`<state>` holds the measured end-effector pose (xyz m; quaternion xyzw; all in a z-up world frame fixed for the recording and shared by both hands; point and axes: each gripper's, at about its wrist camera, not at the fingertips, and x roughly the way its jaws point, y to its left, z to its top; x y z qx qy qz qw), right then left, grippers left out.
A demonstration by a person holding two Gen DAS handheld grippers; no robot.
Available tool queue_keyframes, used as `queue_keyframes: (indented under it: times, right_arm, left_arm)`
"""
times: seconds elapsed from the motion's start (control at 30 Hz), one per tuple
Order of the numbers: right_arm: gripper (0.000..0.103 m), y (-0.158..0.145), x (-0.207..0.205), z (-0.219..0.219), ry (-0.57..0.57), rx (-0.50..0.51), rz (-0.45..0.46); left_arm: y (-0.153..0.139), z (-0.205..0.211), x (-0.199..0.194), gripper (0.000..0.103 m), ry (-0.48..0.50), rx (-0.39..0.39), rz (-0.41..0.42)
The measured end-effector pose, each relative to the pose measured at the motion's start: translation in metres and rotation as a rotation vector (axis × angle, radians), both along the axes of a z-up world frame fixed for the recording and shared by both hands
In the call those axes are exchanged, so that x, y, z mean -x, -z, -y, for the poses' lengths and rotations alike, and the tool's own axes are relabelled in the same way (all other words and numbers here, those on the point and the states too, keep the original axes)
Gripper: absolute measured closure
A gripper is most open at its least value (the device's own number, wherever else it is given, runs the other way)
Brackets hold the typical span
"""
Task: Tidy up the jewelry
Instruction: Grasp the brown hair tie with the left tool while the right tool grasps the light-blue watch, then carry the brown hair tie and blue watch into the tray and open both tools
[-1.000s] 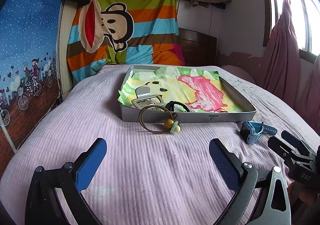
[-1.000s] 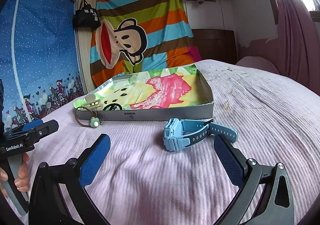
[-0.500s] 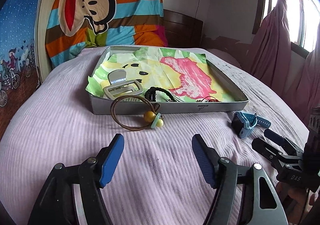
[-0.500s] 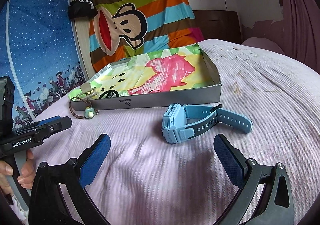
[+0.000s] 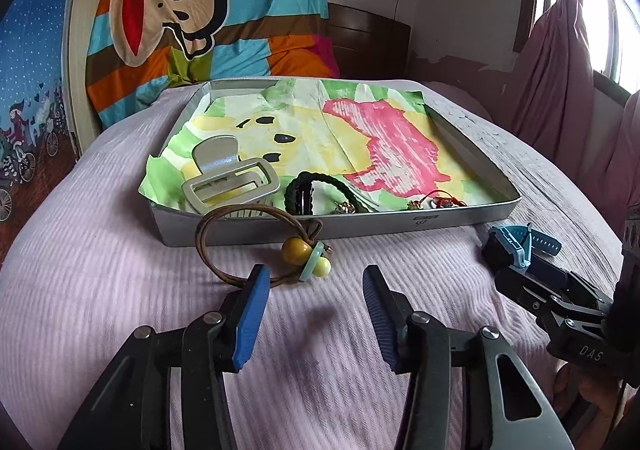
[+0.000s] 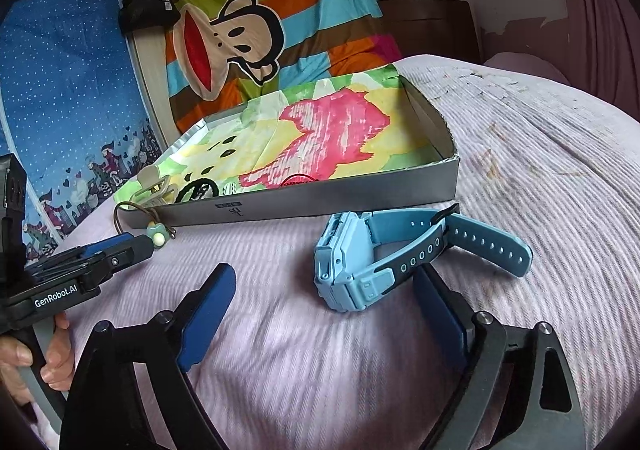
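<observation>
A brown hair tie with yellow and mint beads [image 5: 260,246] lies on the pink bedspread against the front wall of a shallow grey box [image 5: 400,224]. My left gripper [image 5: 312,286] is open just in front of the tie, its left finger [image 5: 250,310] overlapping the loop's near edge. A light blue watch [image 6: 384,250] lies on its side near the box's right corner. My right gripper [image 6: 324,290] is open, its fingers on either side of the watch's near end. Inside the box lie a silver hair claw [image 5: 228,178], a dark green hair tie [image 5: 316,190] and small trinkets [image 5: 432,204].
The box is lined with a colourful cartoon paper [image 5: 360,138]. A striped monkey blanket [image 5: 208,22] hangs behind the bed. A pink curtain [image 5: 560,70] hangs at the right. The right gripper [image 5: 552,294] shows in the left wrist view; the left gripper [image 6: 80,266] shows in the right wrist view.
Both grippers have moved forward and down towards the bed. The left one has narrowed and reached the brown hair tie. The right one has closed in around the blue watch.
</observation>
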<state>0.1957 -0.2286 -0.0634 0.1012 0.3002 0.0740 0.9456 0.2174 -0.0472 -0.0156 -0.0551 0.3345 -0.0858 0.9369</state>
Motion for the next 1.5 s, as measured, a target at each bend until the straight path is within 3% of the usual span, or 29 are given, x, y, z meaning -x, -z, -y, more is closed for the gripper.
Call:
queue_keyframes:
  times: [0.3, 0.77, 0.9, 1.03, 1.5]
  right_arm:
    - [0.029, 0.007, -0.011, -0.002, -0.003, -0.002, -0.019]
    - [0.044, 0.014, -0.012, 0.003, 0.011, -0.009, -0.036]
    - [0.066, 0.017, -0.013, 0.004, 0.010, -0.020, -0.044]
    - [0.073, 0.019, -0.014, 0.006, 0.014, -0.033, -0.051]
    - [0.081, 0.022, -0.014, 0.003, -0.003, -0.036, -0.049]
  left_arm:
    - [0.007, 0.006, -0.012, 0.070, -0.005, -0.034, -0.019]
    - [0.014, 0.011, -0.016, 0.073, -0.017, -0.066, -0.034]
    - [0.015, 0.006, -0.020, 0.078, -0.026, -0.032, -0.045]
    - [0.018, 0.002, -0.022, 0.081, -0.030, -0.007, -0.046]
    - [0.016, 0.004, -0.016, 0.082, -0.019, -0.012, -0.017]
